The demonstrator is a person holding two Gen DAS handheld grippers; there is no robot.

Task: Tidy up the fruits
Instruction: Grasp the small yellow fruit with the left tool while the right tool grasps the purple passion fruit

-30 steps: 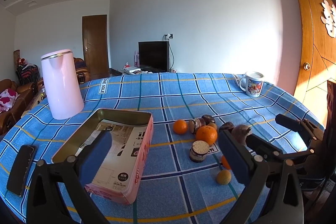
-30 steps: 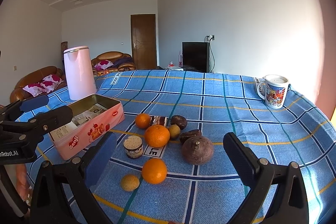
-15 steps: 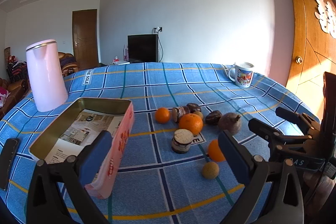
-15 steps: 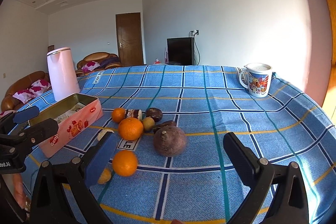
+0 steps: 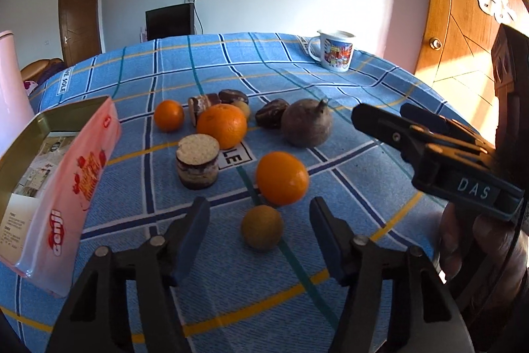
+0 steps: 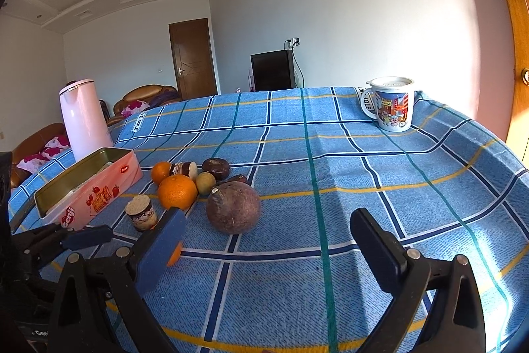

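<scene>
On the counter point(image 5: 380, 81): checked cloth, soft underfoot; its edge curves away at right, open room on that side.
Tin point(image 5: 62, 174): stiff, open-topped, at left; likely the fruit's home.
Round brown fruit point(image 6: 233, 207): heaviest, firm; take across its middle.
Oranges point(image 5: 282, 177): firm, may roll.
Small fruit point(image 5: 262, 232): light, slippery-round; grip at widest.
Left tongs point(image 5: 259, 230): closing, fruit between, not yet pressed.
Right tongs point(image 6: 264, 240): apart, holding nothing.

On the bench point(image 5: 380, 81), fruit point(image 5: 282, 177) clusters in the middle, a tin point(image 5: 66, 174) lies to its left, and a mug point(image 5: 335, 53) stands behind at right.
</scene>
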